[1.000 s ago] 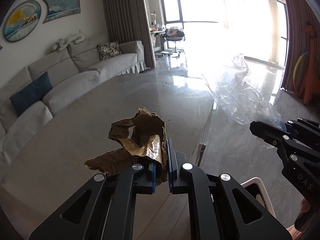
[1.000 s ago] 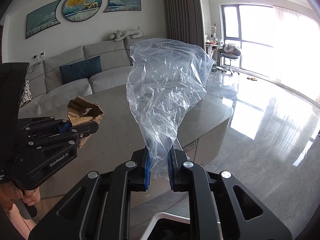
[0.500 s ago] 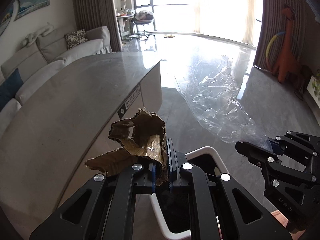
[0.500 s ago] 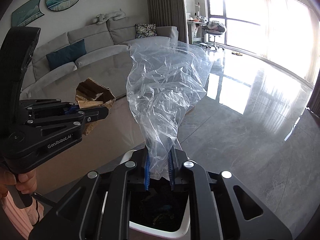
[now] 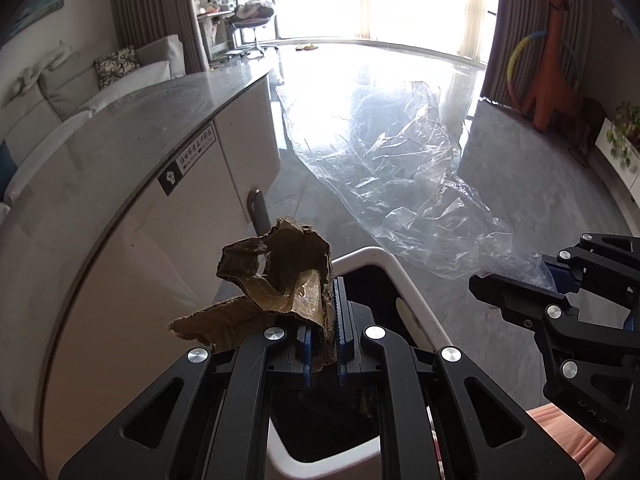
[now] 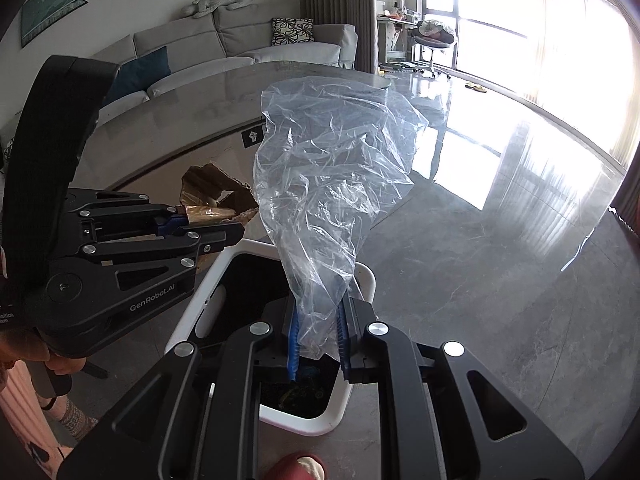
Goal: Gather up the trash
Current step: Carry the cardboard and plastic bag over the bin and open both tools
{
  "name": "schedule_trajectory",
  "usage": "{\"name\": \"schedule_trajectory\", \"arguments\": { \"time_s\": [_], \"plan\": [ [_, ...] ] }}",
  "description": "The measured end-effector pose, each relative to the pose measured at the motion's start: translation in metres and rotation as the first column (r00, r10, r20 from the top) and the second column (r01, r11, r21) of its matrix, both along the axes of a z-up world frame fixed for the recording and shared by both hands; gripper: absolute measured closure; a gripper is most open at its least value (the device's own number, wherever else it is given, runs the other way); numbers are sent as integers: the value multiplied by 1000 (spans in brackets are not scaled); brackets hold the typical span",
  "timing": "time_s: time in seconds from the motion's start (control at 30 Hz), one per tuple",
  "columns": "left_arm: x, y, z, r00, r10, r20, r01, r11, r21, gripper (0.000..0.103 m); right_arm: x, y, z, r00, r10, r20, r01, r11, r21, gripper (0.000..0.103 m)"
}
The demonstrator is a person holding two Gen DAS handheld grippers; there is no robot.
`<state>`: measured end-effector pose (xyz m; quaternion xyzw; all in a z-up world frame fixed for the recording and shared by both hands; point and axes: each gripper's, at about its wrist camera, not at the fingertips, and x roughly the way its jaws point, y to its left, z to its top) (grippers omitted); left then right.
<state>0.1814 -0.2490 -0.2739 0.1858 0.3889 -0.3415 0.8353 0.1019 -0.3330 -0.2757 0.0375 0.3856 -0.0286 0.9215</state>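
The left gripper [image 5: 322, 334] fills the lower foreground, its black fingers and blue pads clamped on a crumpled piece of brown cardboard [image 5: 276, 284] with shiny tape stuck on it. Directly beneath sits a white-rimmed trash bin [image 5: 404, 284] with a dark inside. At the right edge the right gripper [image 5: 520, 286] reaches in, pinching a large sheet of clear crinkled plastic [image 5: 388, 168] that billows up over the glossy grey floor [image 5: 520, 184]. A curved counter [image 5: 132, 136] with a grey top and pale front stands at left. An orange giraffe figure [image 5: 554, 76] stands far right beside the curtains.
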Motion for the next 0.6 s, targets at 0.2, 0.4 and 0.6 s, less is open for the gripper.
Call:
{"name": "schedule_trajectory", "arguments": {
  "time_s": [0.2,0.4,0.6],
  "plan": [
    [-6,-5,-24,999,-31,-33,31,1000,-2,93,14,-2,-15,999,29,-30,-28,1000,6,86],
    [2,-2,-53,997,-20,-68,20,1000,6,93,35,3,-45,993,88,-80,-87,996,13,86],
    [8,1,-77,993,-20,-119,20,1000,0,92,40,4,-75,980,106,-166,-109,994,-8,85]
  ]
}}
